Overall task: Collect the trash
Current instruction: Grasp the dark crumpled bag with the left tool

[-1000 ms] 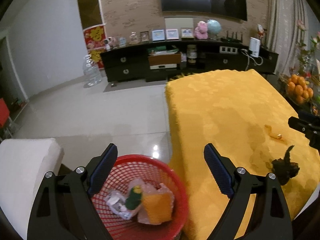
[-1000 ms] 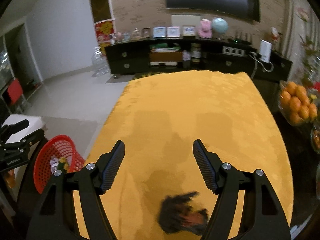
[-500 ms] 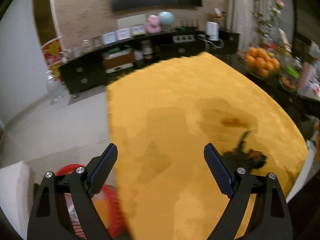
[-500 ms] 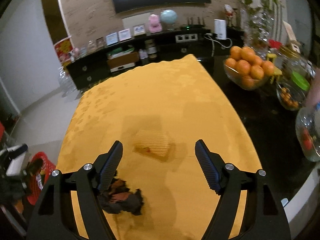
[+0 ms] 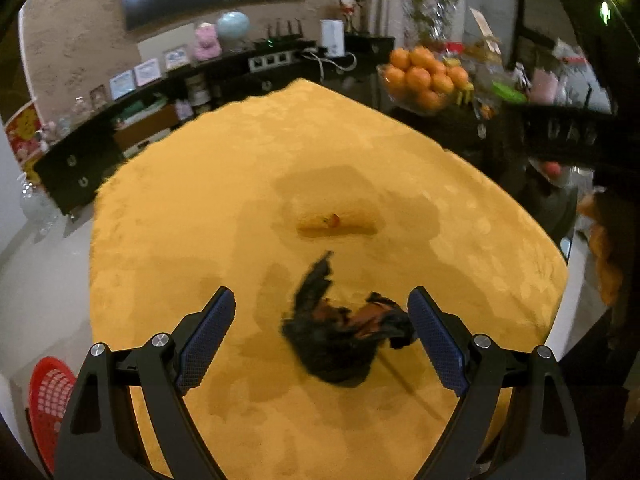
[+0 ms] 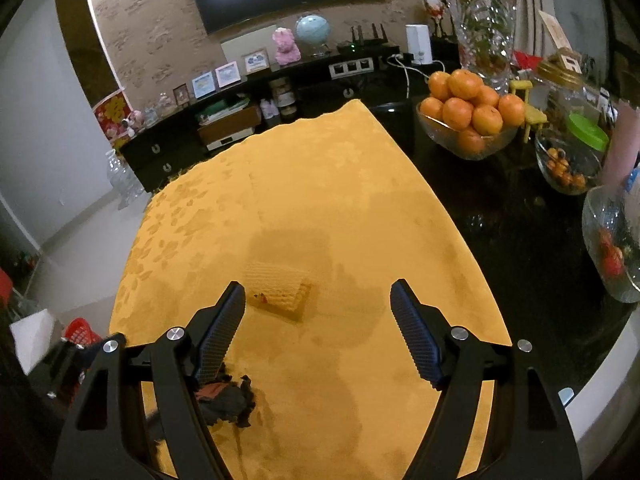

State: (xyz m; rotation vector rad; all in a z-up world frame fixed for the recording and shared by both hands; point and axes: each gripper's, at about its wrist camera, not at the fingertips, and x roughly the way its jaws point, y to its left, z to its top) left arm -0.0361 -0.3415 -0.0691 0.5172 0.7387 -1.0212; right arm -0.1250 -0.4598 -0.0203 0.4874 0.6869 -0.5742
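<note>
A crumpled black and orange wrapper [image 5: 344, 332] lies on the yellow tablecloth [image 5: 200, 208]. My left gripper [image 5: 320, 340] is open, its fingers on either side of the wrapper, just above it. A flat yellow wafer-like wrapper [image 5: 336, 222] lies farther on. In the right wrist view that yellow piece [image 6: 278, 290] lies just ahead of my open, empty right gripper [image 6: 318, 320], near its left finger. The black wrapper [image 6: 226, 400] shows below the left finger. The red trash basket [image 5: 50, 396] stands on the floor at the table's left; it also shows in the right wrist view [image 6: 82, 330].
A glass bowl of oranges [image 6: 468, 124], a vase [image 6: 488, 40], jars and a second fruit bowl [image 6: 568, 164] stand on the dark tabletop to the right. A black TV cabinet [image 6: 240, 128] lines the far wall. A white seat [image 6: 30, 338] is beside the basket.
My left gripper swung from over the red basket to the right over the table, now straddling the black wrapper. My right gripper moved forward and right from the black wrapper toward the yellow piece.
</note>
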